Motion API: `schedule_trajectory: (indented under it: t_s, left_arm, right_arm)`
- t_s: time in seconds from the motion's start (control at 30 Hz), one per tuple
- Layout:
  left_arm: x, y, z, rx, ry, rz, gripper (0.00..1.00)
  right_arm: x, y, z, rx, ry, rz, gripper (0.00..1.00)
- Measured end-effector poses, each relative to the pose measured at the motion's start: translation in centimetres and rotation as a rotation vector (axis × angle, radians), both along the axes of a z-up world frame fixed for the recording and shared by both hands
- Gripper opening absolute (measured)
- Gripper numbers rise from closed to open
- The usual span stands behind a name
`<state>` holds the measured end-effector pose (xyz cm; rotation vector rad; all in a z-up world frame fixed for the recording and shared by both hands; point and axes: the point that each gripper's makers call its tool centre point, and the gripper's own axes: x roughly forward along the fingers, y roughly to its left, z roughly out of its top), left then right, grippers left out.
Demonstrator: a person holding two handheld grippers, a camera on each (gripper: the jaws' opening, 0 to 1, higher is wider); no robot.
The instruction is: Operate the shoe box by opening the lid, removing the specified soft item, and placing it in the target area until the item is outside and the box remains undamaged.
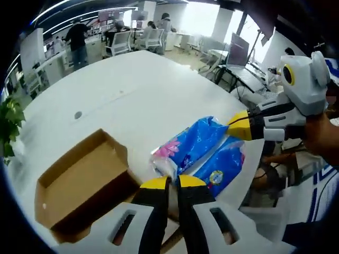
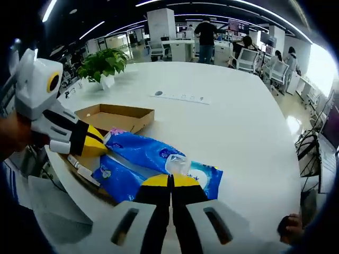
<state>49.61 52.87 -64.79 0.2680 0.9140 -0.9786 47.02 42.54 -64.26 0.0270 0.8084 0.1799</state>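
While both grippers pinch the blue soft pack, it sits just beside the open shoe box, not yet dropped.

Lid off or folded away, box (image 1: 79, 180) interior bare; pack (image 1: 204, 151) lies on the white table (image 1: 132, 90) right next to the box, so extraction looks done and release is left. Left gripper (image 1: 174, 182) jaws clenched on the pack's near end, right gripper (image 2: 170, 181) clamped on the far end. Print on pack too blurred to read.

I see a large white desk (image 2: 238, 121) carrying an open cardboard shoe box (image 1: 79, 185), a blue plastic tissue pack (image 2: 143, 159) beside it, and a potted plant (image 2: 103, 63) at its far edge.
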Motion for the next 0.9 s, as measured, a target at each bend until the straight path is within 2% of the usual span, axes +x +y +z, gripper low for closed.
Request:
schedule_trajectory:
  t_s: [0.23, 0.57, 0.9]
  left_arm:
    - [-0.6, -3.0, -0.5, 0.005, 0.009, -0.030, 0.02]
    - [-1.3, -8.8, -1.6, 0.009, 0.028, -0.088, 0.02]
    - [-1.9, -12.7, -2.3, 0.026, 0.041, -0.089, 0.02]
  right_arm:
    - [-0.5, -3.2, -0.5, -0.001, 0.007, -0.030, 0.00]
    - [-1.3, -8.8, -1.7, -0.001, 0.019, -0.079, 0.00]
    - [-1.8, -12.7, -2.3, 0.013, 0.026, -0.083, 0.00]
